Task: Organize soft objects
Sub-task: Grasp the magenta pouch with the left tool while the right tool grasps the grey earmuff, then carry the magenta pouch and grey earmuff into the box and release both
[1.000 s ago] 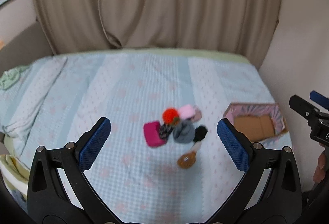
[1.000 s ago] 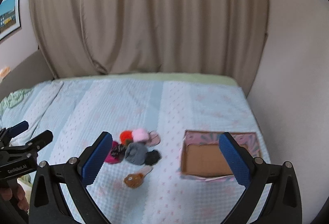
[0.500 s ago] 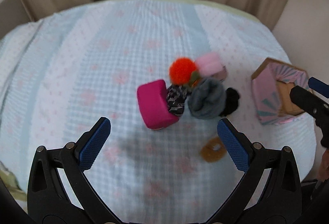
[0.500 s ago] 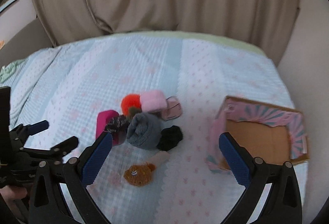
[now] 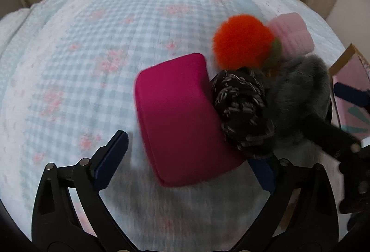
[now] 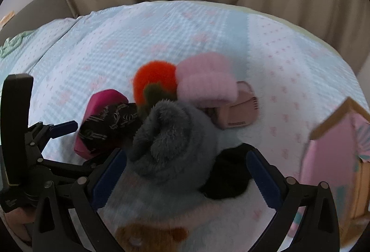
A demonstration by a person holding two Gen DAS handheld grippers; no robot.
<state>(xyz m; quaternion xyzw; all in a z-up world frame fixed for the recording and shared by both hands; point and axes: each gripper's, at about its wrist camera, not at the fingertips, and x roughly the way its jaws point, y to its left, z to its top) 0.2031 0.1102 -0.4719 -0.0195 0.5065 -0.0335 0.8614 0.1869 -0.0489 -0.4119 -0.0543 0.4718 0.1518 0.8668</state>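
A: Why is everything heaped in one spot?

B: It looks like a pile waiting to be sorted. The magenta block (image 5: 182, 118) lies on the bed (image 5: 92, 48) with the black patterned cloth (image 5: 240, 101) pressed against its right side. The orange pompom (image 5: 242, 39), pink knit roll (image 6: 205, 78) and grey fleece bundle (image 6: 171, 145) crowd in behind and beside, all touching.

A: And the grippers?

B: The left gripper (image 5: 185, 157) is spread wide with nothing in it, one finger on each side of the block, probably lining up to take it. The right gripper (image 6: 185, 173) is equally wide and empty, straddling the grey bundle, with a black soft item (image 6: 231, 178) just inside its right finger.

A: Where would things go?

B: Likely the pink box (image 6: 335, 171) off to the right, standing apart from the pile. A brown plush (image 6: 148, 238) sits nearest the right camera, partly hidden.
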